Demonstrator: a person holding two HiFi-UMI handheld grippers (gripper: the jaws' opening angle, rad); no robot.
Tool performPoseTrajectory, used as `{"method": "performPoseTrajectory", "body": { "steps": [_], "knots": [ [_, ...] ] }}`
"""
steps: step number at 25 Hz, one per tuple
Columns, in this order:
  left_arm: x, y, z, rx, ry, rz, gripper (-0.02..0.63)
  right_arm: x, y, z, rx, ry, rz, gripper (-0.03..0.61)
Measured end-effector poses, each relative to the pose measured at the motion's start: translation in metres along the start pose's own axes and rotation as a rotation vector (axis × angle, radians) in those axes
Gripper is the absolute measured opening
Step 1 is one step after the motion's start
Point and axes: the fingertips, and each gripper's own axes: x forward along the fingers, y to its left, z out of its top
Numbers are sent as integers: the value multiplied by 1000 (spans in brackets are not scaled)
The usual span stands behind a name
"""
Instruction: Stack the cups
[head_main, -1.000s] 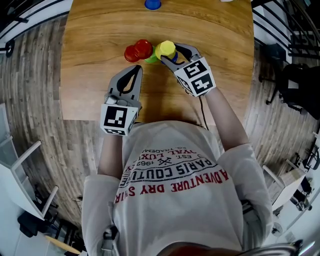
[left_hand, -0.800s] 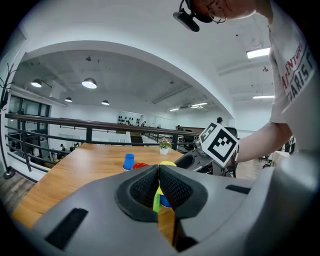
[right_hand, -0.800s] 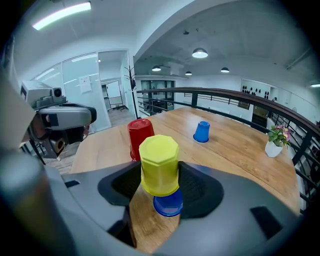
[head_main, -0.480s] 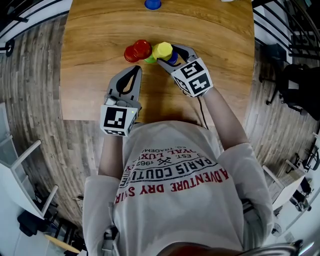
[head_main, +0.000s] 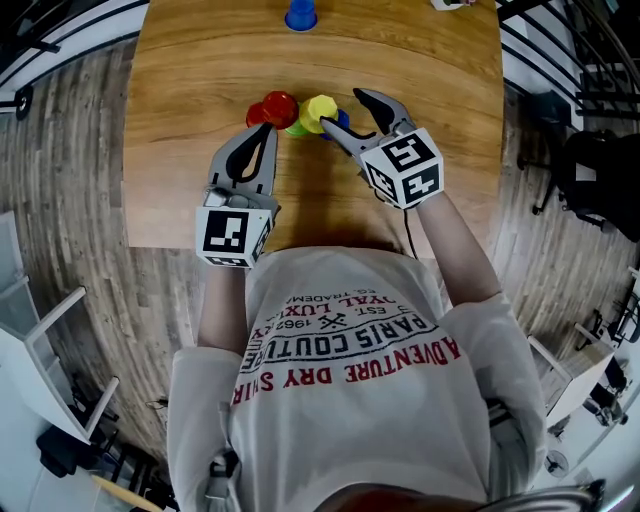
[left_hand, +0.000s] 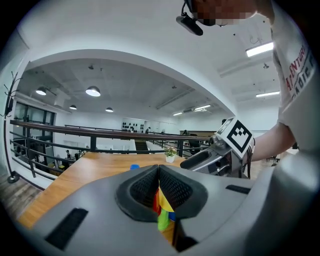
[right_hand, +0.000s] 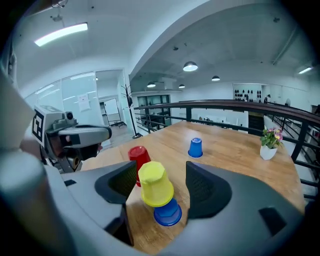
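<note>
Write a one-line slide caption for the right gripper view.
Right gripper, jaws just opened, either side of a tilted yellow cup on a blue cup; red cup behind.

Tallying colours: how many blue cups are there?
2. One blue cup stands alone, far from the rest; the other blue cup sits under the tilted yellow cup. Nested ones may be hidden.

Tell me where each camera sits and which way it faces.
Head view: on the person's head, looking steeply down at the table; shows shirt, arms, left gripper, right gripper.
Left gripper view: on the shut left gripper, facing across the table; shows the right gripper and shirt.
Right gripper view: on the right gripper, facing the yellow cup between its jaws, which have just been opening; shows the left gripper.
Shared: head and right gripper views both show the yellow cup.
</note>
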Motion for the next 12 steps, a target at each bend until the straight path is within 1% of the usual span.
{"method": "performPoseTrajectory", "body": {
  "steps": [5,12],
  "knots": [
    [7,5,10,14,-4,17,17,-6,-22,38,-25,-67,-23,299],
    [13,30,11,47,19,60,17,31,-60,54,-58,-54,-47,299]
  ]
}}
